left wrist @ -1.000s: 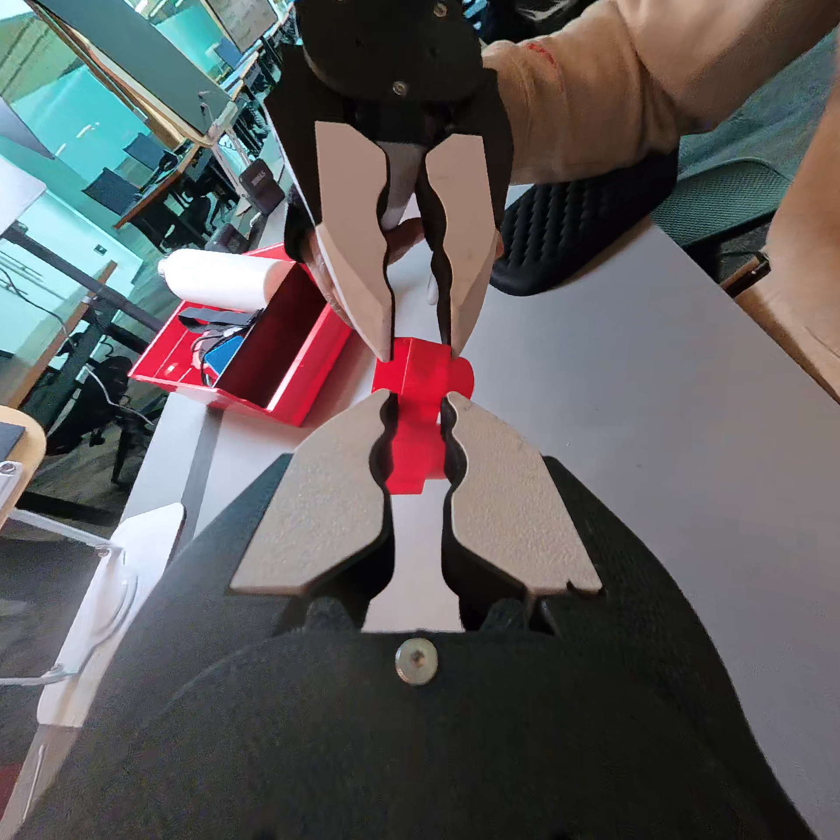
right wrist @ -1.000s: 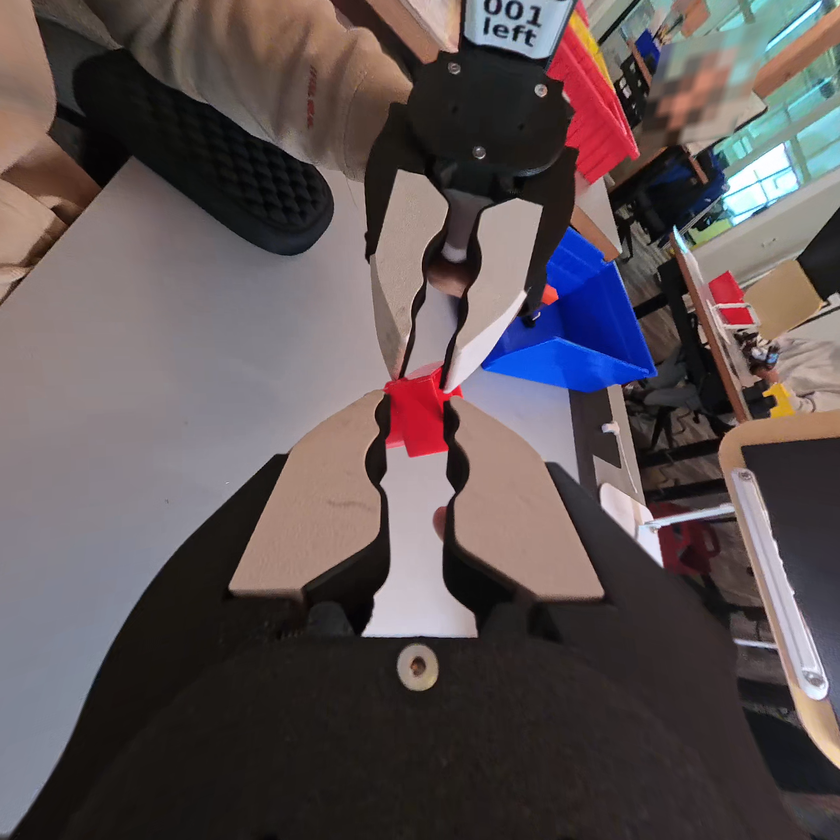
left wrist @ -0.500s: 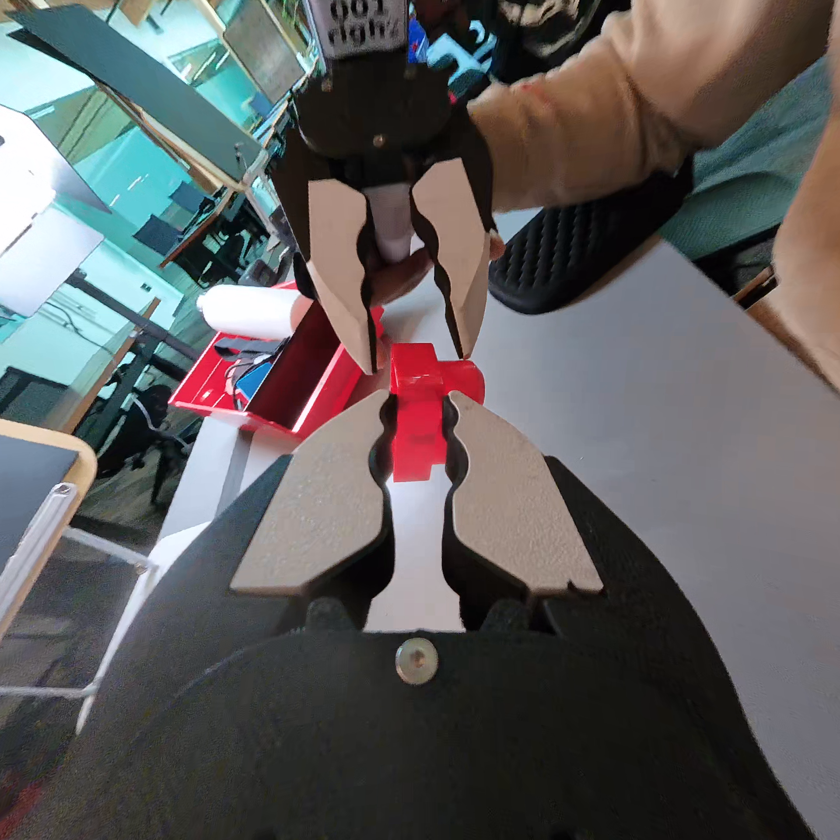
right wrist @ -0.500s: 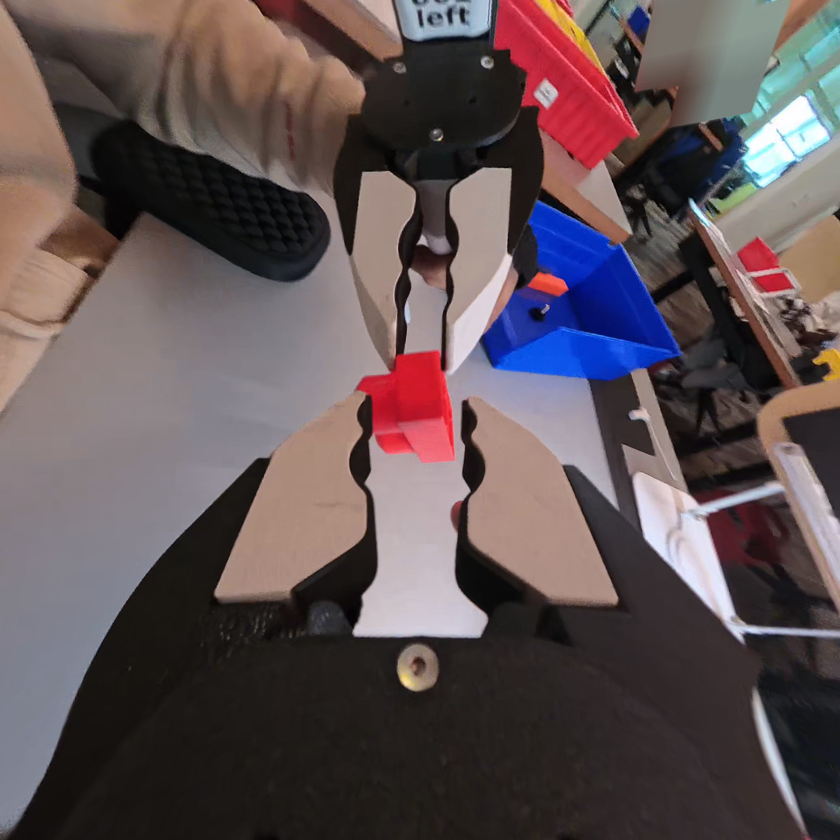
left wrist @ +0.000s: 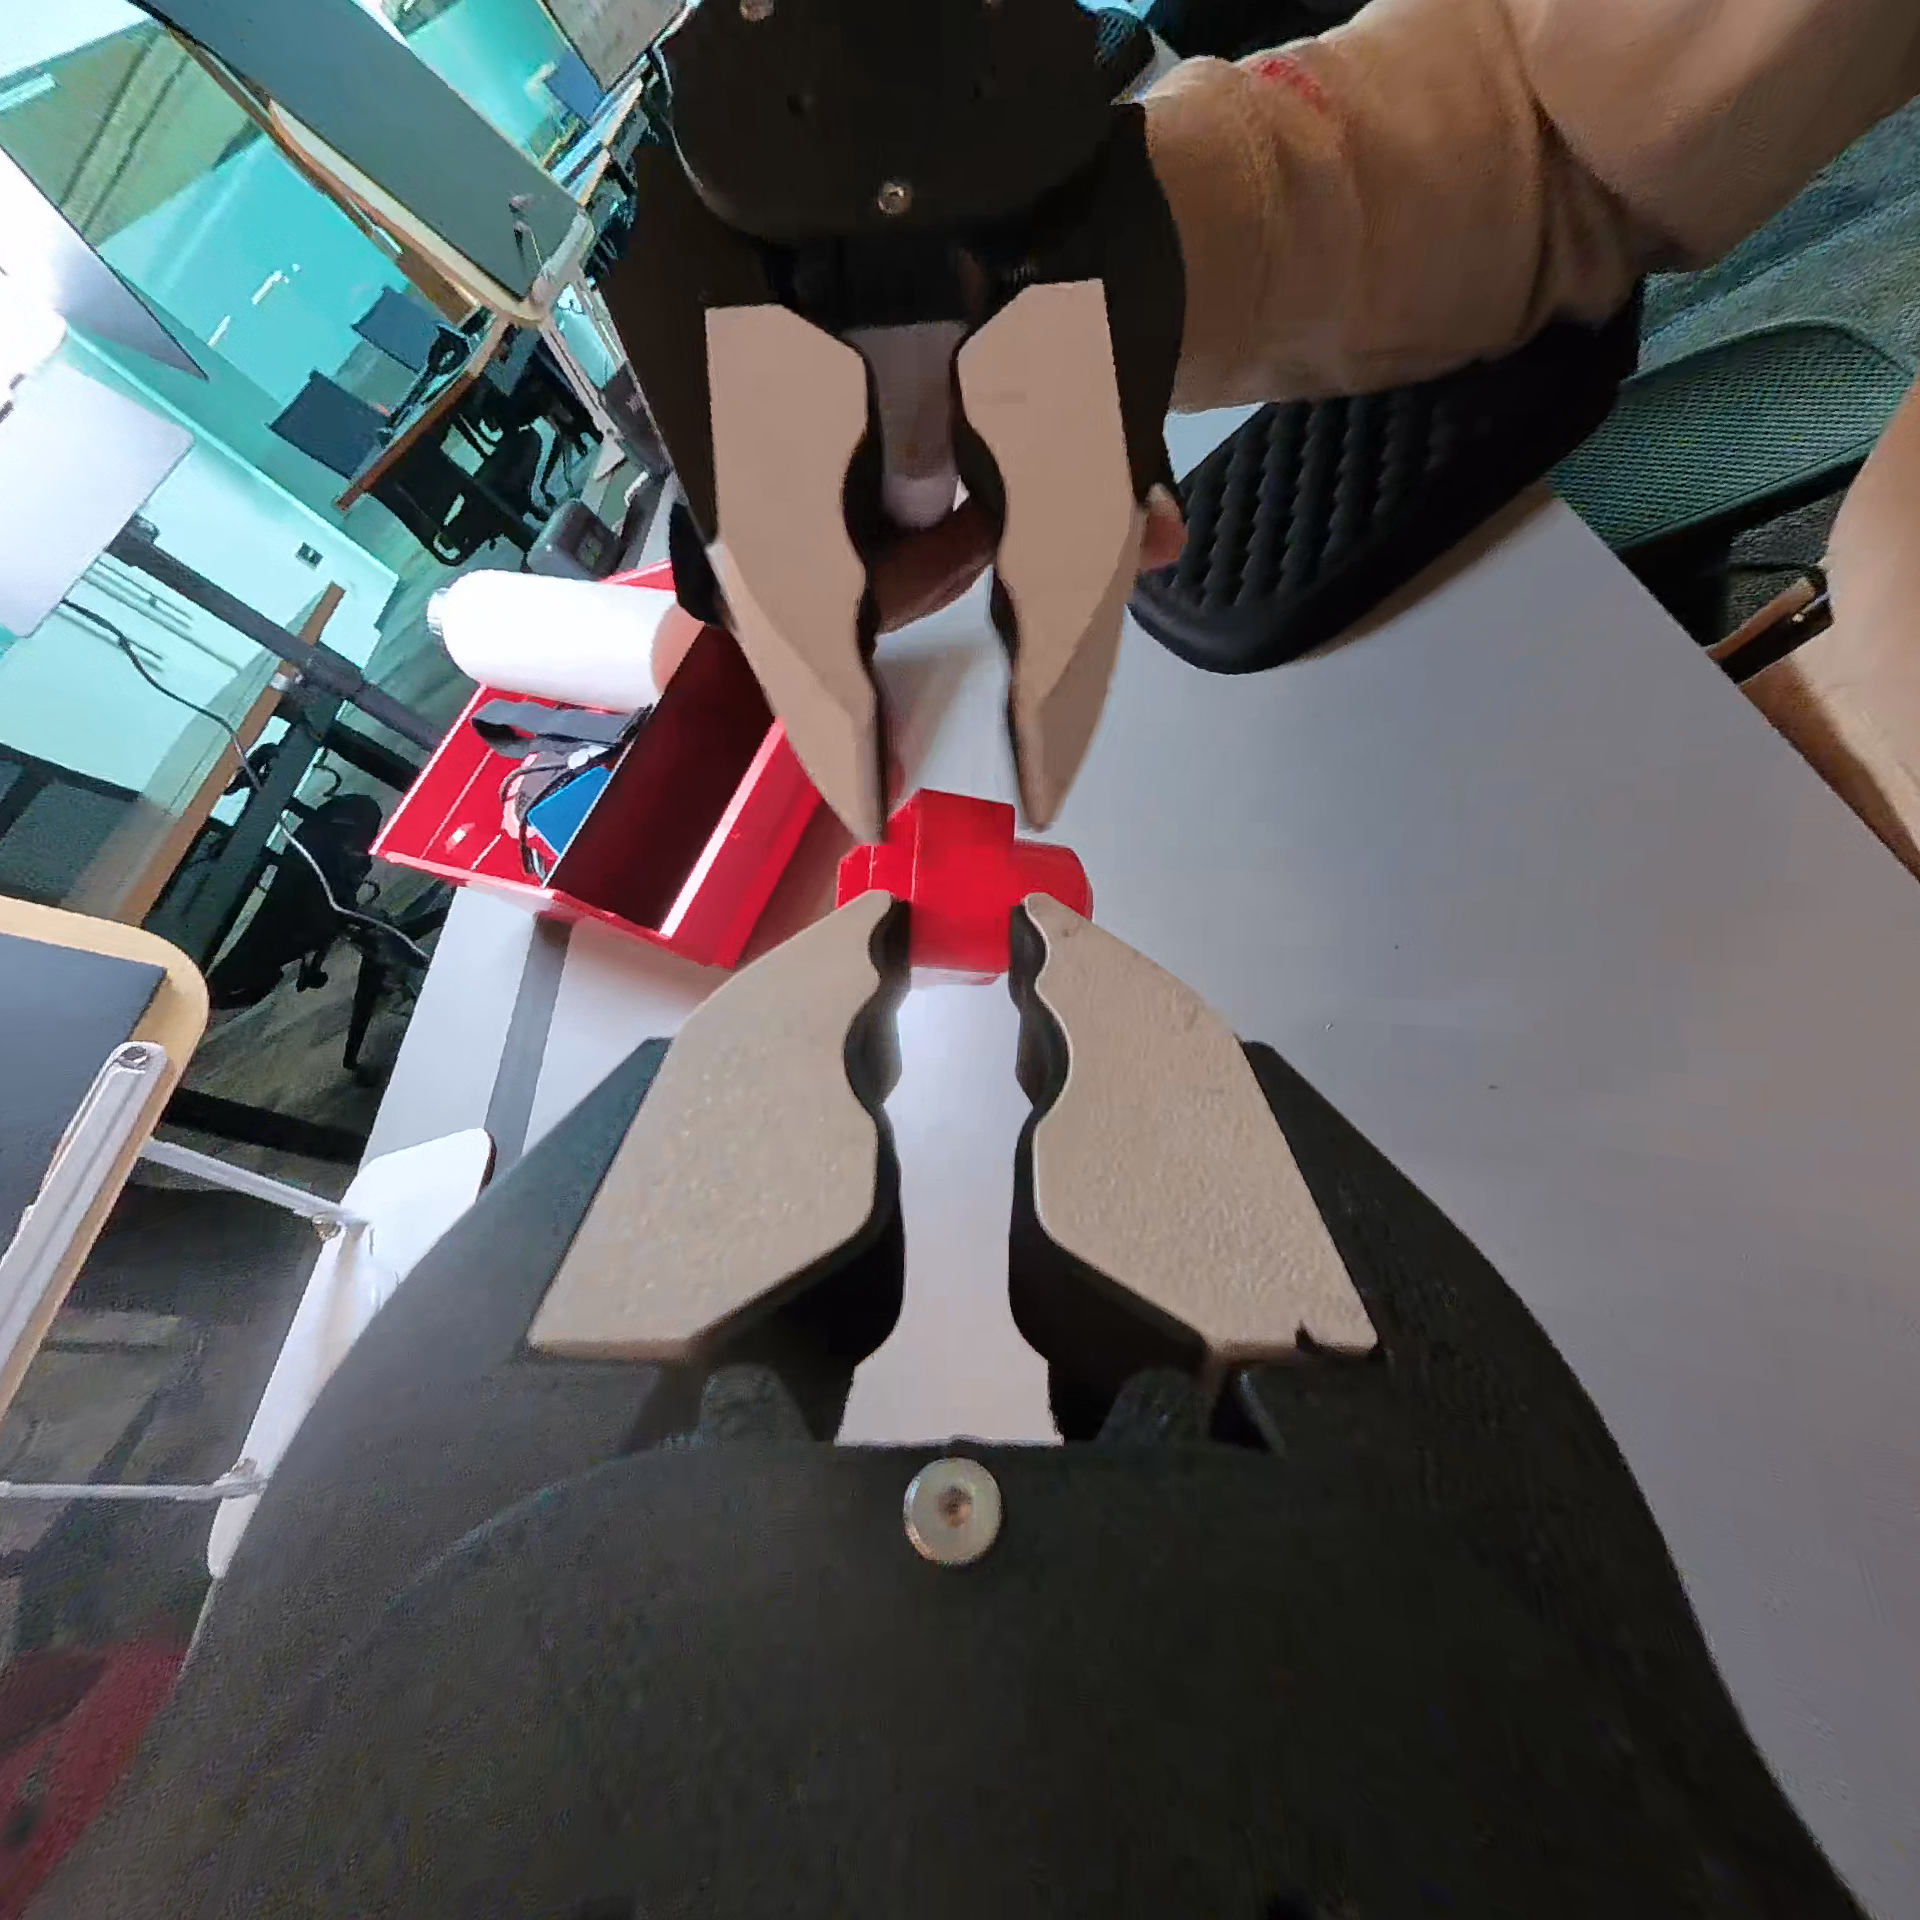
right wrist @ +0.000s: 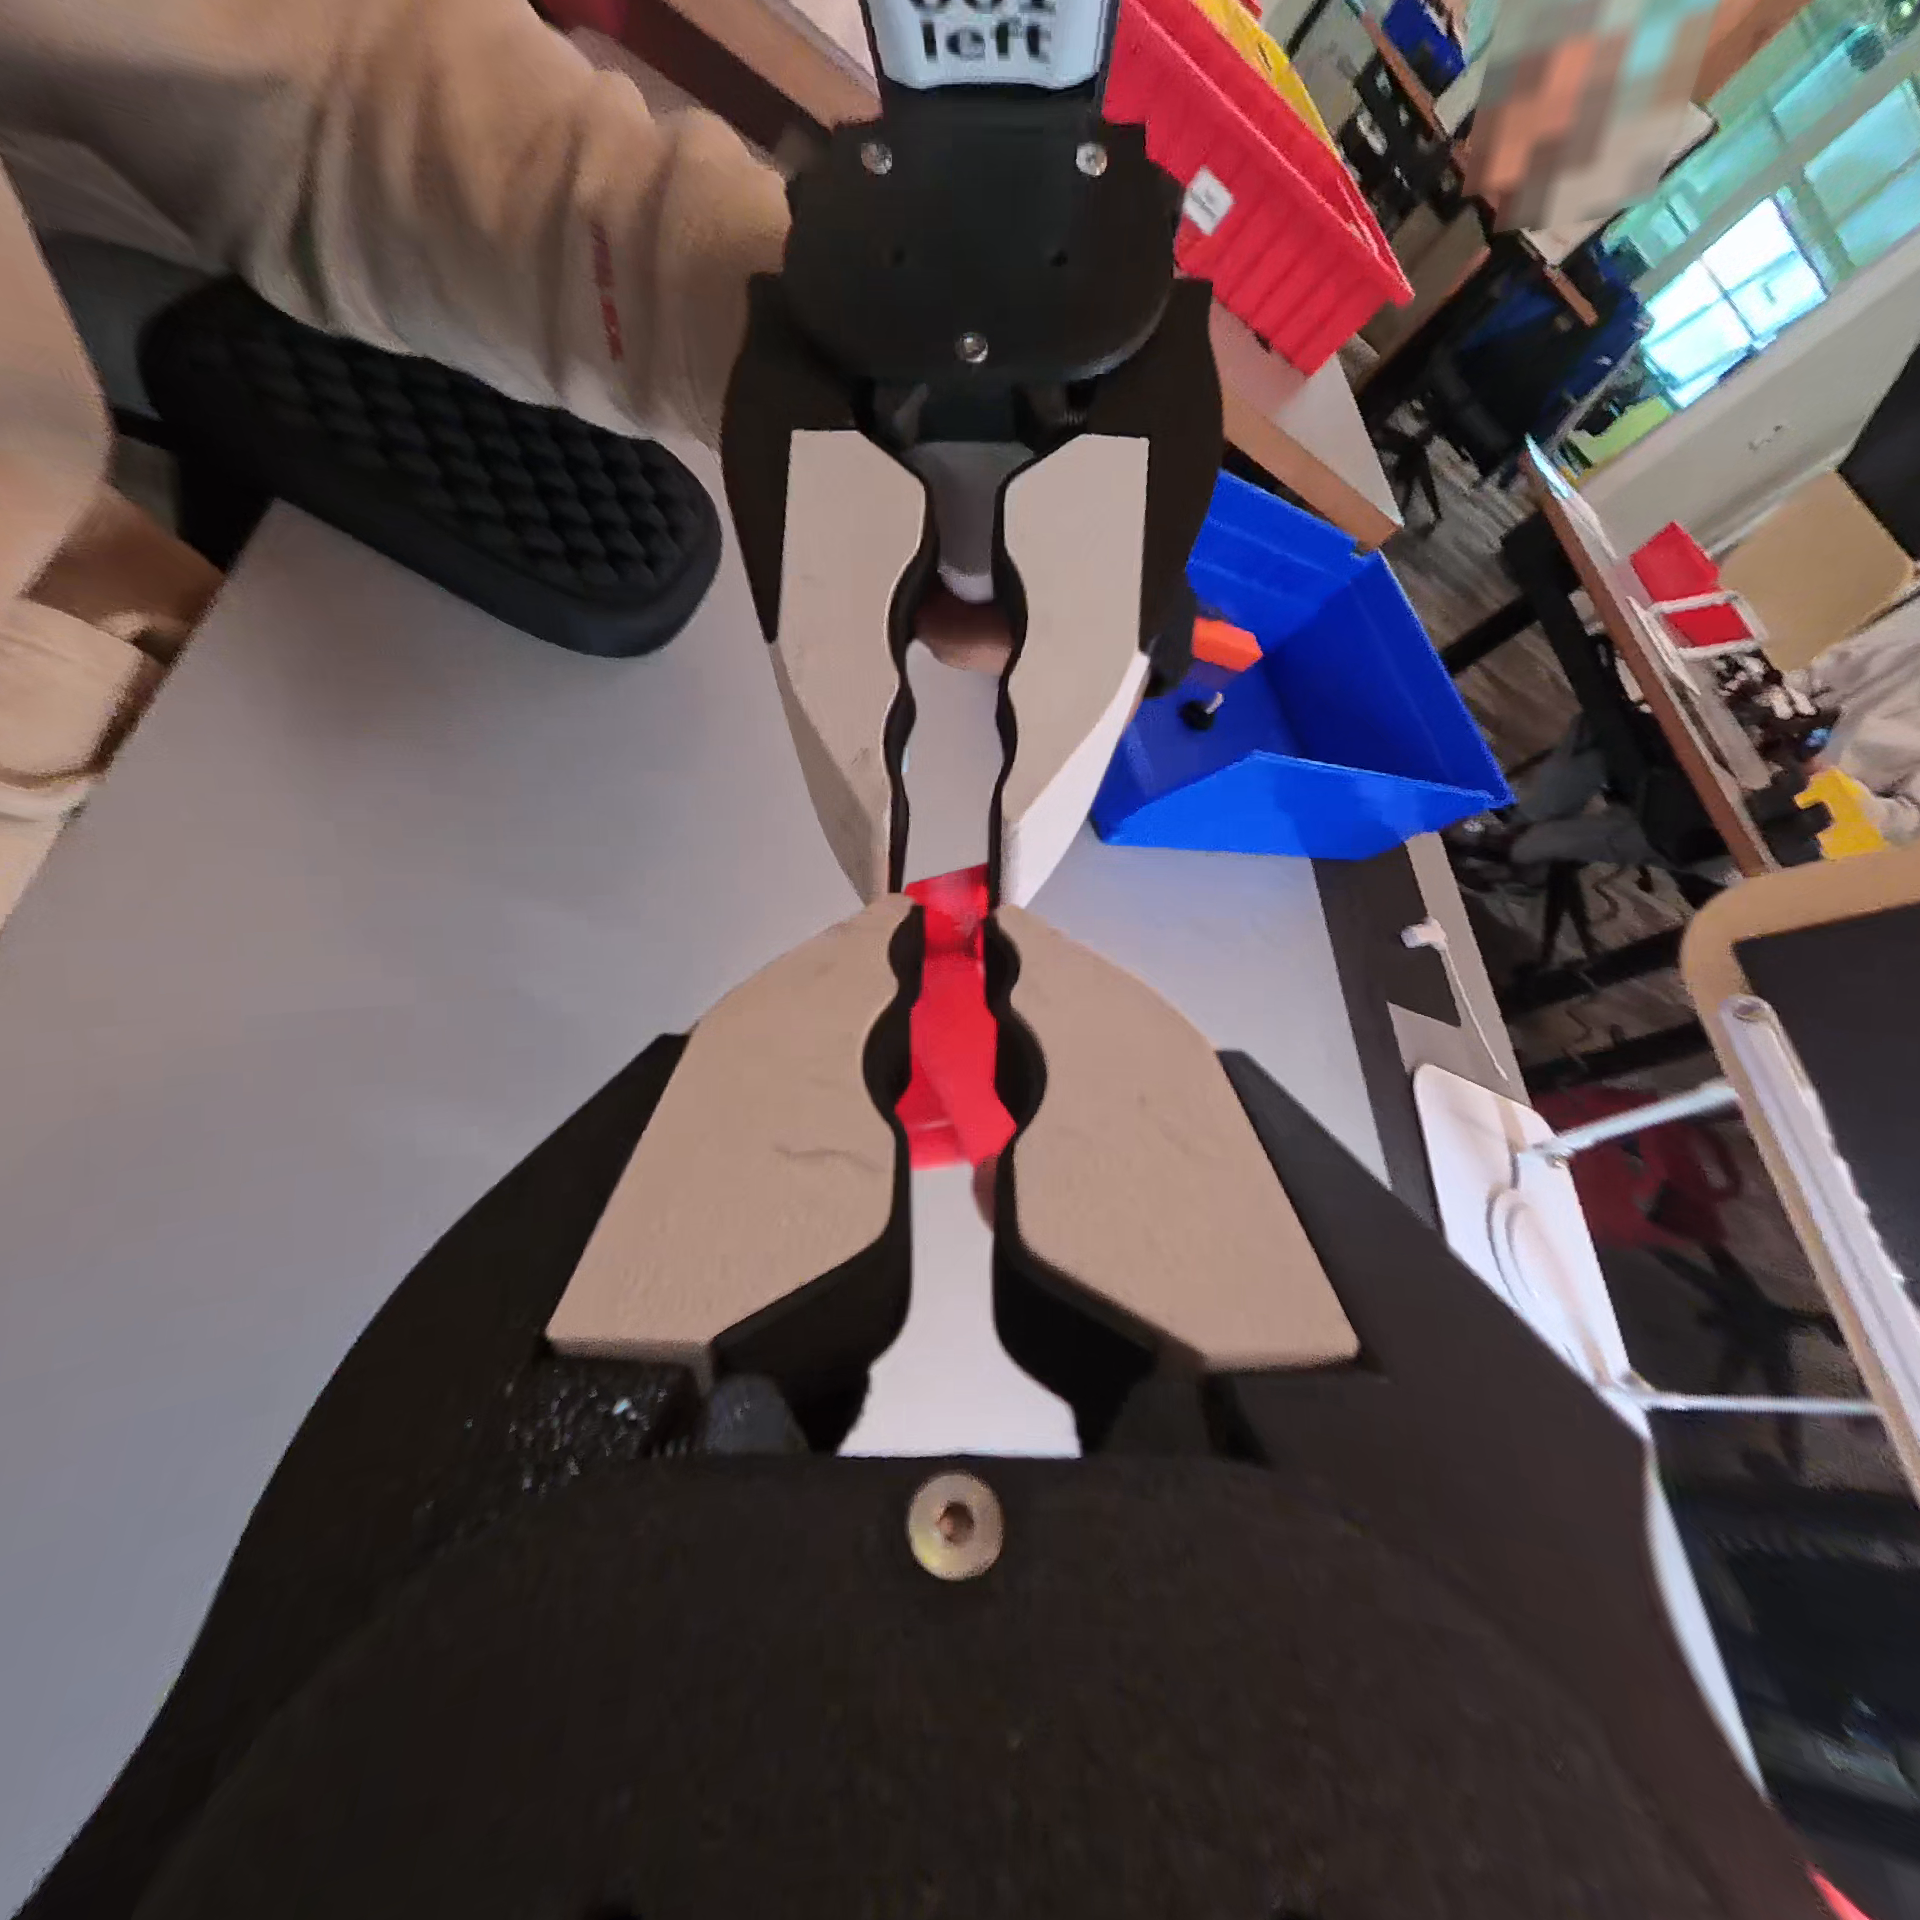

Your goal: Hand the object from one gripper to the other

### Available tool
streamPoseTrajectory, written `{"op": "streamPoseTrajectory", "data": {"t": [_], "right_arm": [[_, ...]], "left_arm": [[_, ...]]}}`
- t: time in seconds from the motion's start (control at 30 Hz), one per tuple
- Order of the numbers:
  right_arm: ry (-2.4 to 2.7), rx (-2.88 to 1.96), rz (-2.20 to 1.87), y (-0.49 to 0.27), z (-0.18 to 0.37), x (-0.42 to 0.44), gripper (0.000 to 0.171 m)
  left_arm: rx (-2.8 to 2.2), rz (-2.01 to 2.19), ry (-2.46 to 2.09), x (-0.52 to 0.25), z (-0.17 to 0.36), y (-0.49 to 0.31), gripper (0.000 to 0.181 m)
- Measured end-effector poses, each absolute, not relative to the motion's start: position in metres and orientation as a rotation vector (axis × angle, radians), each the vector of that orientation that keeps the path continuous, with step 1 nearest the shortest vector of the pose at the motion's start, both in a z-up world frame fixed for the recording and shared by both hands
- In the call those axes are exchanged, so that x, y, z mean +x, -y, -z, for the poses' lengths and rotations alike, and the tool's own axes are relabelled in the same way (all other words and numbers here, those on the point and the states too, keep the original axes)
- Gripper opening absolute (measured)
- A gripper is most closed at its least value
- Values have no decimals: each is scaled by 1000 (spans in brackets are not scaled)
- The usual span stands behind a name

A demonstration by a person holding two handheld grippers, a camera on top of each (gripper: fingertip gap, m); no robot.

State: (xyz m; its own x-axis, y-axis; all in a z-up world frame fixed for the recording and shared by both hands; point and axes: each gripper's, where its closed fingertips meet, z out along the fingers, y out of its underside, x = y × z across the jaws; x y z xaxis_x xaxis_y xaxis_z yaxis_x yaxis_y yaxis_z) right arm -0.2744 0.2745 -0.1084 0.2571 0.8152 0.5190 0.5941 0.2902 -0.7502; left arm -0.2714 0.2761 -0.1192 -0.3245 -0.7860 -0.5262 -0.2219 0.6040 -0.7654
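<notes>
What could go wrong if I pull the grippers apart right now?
1. Both grippers appear clamped on the red block. Pulling apart now could twist it or yank it loose.
2. The left gripper pinches it only at its very tips. If the right gripper opens first, the block may slip and drop onto the table.

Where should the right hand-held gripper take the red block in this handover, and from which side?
The free stem of the red block, end-on from opposite the left hand-held gripper, whose fingertips bracket the other end. The stem's flat parallel sides fit the right hand-held gripper.
</notes>
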Motion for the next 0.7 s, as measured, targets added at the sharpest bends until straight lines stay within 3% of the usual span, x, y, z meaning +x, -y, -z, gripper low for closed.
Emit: {"op": "streamPoseTrajectory", "data": {"t": [0.07,0.1,0.17,0.23,0.7], "right_arm": [[1464,-1404,-281,-272,113,-268,44],[1472,-1400,-293,-273,115,-265,48],[1470,-1366,-355,-271,117,-267,42],[1492,-1343,-364,-269,119,-271,21],[1479,-1471,-169,-282,127,-269,19]], "left_arm": [[-789,758,-1847,-274,117,-275,18],[-776,788,-1841,-275,115,-272,18],[-758,818,-1856,-276,115,-268,17],[-756,828,-1868,-277,119,-269,18],[-829,653,-1868,-269,128,-282,19]]}}
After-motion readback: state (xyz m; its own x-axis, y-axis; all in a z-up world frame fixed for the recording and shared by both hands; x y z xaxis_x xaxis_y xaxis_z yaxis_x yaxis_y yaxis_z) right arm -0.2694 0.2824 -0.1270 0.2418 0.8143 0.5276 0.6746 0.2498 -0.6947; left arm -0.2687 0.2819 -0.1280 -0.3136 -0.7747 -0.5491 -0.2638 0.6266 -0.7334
